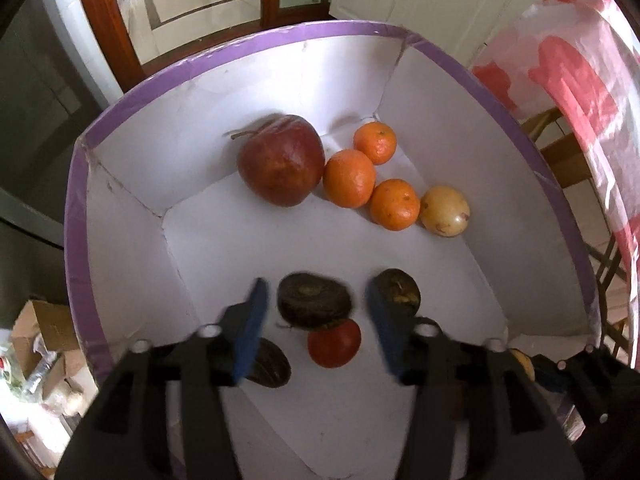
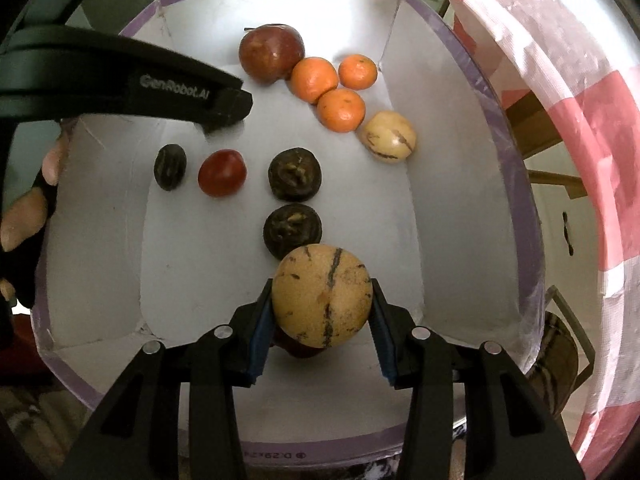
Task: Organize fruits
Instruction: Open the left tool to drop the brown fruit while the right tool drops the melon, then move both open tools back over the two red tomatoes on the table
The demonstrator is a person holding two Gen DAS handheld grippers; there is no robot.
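A white box with a purple rim (image 1: 280,36) (image 2: 496,128) holds fruit. At its far end lie a red apple (image 1: 280,160) (image 2: 270,54), three oranges (image 1: 348,178) (image 2: 314,80) and a pale striped melon (image 1: 444,210) (image 2: 388,136). Nearer lie dark wrinkled fruits (image 1: 314,300) (image 2: 294,174) and a red tomato (image 1: 334,344) (image 2: 222,172). My left gripper (image 1: 316,300) is open, its fingers either side of a dark fruit, not touching it. My right gripper (image 2: 322,300) is shut on a tan striped melon (image 2: 322,296) above the box's near end.
A pink-and-white checked cloth (image 1: 580,60) (image 2: 560,120) hangs at the right of the box. Cardboard boxes and clutter (image 1: 36,352) lie on the floor at left. A wooden door frame (image 1: 108,20) stands behind the box. A dark fruit (image 2: 170,166) lies near the left wall.
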